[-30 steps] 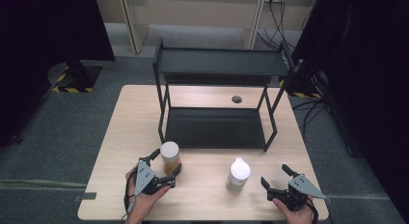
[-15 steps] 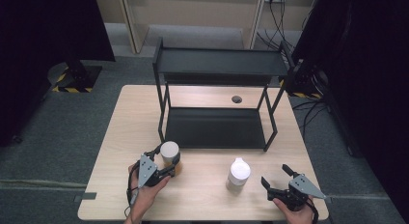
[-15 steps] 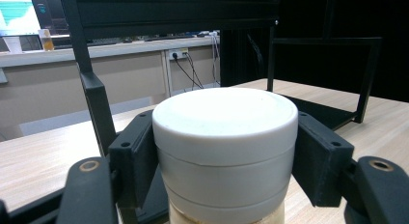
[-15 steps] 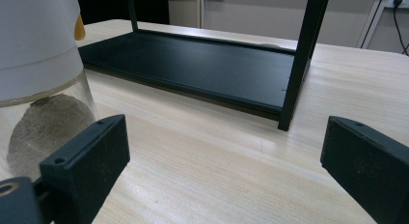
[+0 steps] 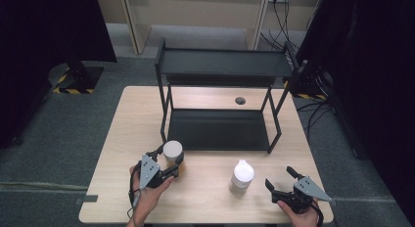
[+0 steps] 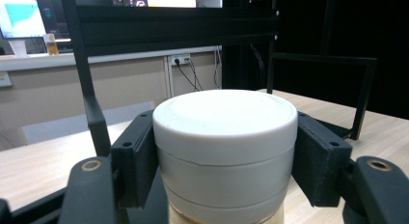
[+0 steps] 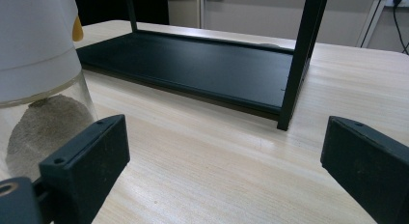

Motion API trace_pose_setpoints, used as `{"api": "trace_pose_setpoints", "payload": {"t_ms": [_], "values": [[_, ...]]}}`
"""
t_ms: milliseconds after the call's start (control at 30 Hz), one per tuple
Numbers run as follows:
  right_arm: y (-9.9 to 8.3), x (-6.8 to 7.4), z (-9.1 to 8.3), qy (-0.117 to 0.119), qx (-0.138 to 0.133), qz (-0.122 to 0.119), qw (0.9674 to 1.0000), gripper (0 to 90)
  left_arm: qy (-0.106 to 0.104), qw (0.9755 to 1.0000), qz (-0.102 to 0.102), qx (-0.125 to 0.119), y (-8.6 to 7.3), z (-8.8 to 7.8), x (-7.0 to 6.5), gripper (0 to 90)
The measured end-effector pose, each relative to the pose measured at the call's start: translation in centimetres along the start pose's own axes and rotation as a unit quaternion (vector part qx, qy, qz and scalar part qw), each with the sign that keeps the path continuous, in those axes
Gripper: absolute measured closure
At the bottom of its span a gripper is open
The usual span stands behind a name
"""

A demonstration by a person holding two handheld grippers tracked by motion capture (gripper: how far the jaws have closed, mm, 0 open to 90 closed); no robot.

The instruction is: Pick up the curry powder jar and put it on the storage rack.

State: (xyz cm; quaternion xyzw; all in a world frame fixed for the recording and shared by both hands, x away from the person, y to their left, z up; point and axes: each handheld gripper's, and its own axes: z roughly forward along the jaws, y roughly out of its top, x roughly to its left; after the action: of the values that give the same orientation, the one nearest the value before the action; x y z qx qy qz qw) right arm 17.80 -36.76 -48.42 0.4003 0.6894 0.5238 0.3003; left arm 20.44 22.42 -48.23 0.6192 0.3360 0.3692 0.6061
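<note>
The left gripper (image 5: 164,164) grips a white-capped glass jar with amber contents (image 5: 172,156), its black fingers (image 6: 137,159) pressed flat against either side of the broad white cap (image 6: 224,137) at the near-left part of the light wooden tabletop (image 5: 205,207). The right gripper (image 5: 283,182), held by a hand (image 5: 299,218) at the near-right edge, has its fingers (image 7: 89,159) spread wide with nothing between them; they rest just above the bare wood.

Just left of those open fingers stands a second clear glass jar with a white domed cap (image 5: 242,175), apart from them. The right gripper view reveals grey powder (image 7: 46,125) settled in its lower half and a small orange mark on the cap's edge, details the high view is too small to show.

Beyond both sets of fingers stands a black two-tier metal shelf rack (image 5: 222,70), whose lower tray (image 7: 193,64) lies flat on the tabletop. The left gripper view looks past the rack's post to a beige wall with a power socket.
</note>
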Motion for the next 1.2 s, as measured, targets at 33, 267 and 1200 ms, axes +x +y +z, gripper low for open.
{"api": "trace_pose_setpoints", "payload": {"t_ms": [33,267,1200], "values": [[0.0,0.0,0.0,0.0,0.0,0.0,1.0,3.6,0.002,1.0,0.002,-0.001,0.1,0.0,-0.1,33.2],[0.0,0.1,0.0,0.0,0.001,-0.002,1.0,3.6,0.003,0.9999,0.004,-0.015,1.4,0.4,-0.3,33.2],[0.1,0.0,0.0,0.0,0.001,-0.001,1.0,3.6,0.024,0.9987,0.008,-0.044,6.2,2.3,-0.2,33.3]]}}
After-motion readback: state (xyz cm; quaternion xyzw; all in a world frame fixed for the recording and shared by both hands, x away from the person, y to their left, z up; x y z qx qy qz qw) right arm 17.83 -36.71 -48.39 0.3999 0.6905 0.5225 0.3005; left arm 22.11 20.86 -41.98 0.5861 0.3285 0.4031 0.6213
